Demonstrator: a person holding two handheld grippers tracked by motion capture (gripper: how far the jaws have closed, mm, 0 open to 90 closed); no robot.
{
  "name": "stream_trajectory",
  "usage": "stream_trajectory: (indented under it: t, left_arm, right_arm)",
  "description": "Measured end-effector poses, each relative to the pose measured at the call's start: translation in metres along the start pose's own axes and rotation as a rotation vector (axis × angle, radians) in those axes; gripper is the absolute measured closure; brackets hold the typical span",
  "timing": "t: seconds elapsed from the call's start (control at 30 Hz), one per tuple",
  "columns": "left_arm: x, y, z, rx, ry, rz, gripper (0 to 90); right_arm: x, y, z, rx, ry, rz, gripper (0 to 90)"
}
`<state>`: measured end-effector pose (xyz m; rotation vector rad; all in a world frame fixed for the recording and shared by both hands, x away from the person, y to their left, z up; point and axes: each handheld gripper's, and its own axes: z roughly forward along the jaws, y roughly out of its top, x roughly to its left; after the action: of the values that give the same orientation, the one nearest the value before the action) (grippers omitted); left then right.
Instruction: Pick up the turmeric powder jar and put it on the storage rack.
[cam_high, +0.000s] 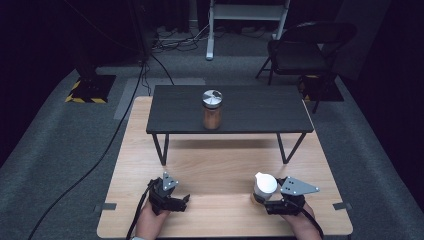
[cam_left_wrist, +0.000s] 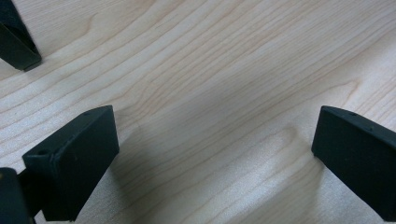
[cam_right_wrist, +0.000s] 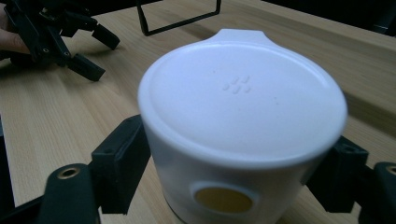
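The white-capped jar (cam_high: 264, 187) stands upright on the wooden worktop (cam_high: 220, 165) near its front right corner, long axis vertical, cap up. In the right gripper view the cap's small pouring tab (cam_right_wrist: 243, 33) points away from the camera, and an oval window low on the white wall shows yellow-brown contents. The right hand-held gripper (cam_high: 272, 200) has its two black jaws on either side of the jar's wall, pressed against it, so it grips the jar. The left hand-held gripper (cam_high: 172, 200) rests low over the front left of the worktop, well apart from the jar, its jaws spread wide with bare wood between them. Farther back, a low dark shelf (cam_high: 230, 110) on thin black legs carries a silver-lidded jar (cam_high: 212, 110) with brown contents, standing upright.
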<state>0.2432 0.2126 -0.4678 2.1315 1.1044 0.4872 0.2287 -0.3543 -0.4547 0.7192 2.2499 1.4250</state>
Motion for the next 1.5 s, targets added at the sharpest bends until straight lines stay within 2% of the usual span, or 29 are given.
stream_trajectory:
  t: [0.1,0.17,0.87,1.03,1.17,1.27,1.4,1.5]
  left_arm:
    - [0.0,0.0,0.0,0.0,0.0,0.0,0.4]
    - [0.0,0.0,0.0,0.0,0.0,-0.001,0.4]
    - [0.0,0.0,0.0,0.0,0.0,0.0,0.4]
    - [0.0,0.0,0.0,0.0,0.0,0.0,0.4]
    - [0.0,0.0,0.0,0.0,0.0,0.0,0.4]
    - [0.0,0.0,0.0,0.0,0.0,-0.001,0.4]
    - [0.0,0.0,0.0,0.0,0.0,-0.001,0.4]
    - [0.0,0.0,0.0,0.0,-0.001,-0.001,0.3]
  right_arm:
    - [-0.004,-0.001,0.002,0.023,0.012,0.024,24.5]
    - [-0.003,-0.001,0.004,0.039,0.006,0.013,27.5]
    - [-0.004,0.001,0.005,0.037,0.005,0.006,29.7]
    - [-0.006,0.003,0.002,0.016,-0.002,0.025,29.8]
    - [-0.006,0.007,0.0,0.005,-0.015,0.023,29.8]
    - [-0.008,0.015,-0.003,-0.018,-0.021,0.031,29.8]
    - [-0.008,0.027,-0.008,-0.029,-0.029,0.001,29.8]
    - [-0.013,0.035,-0.011,-0.047,-0.027,0.014,29.8]
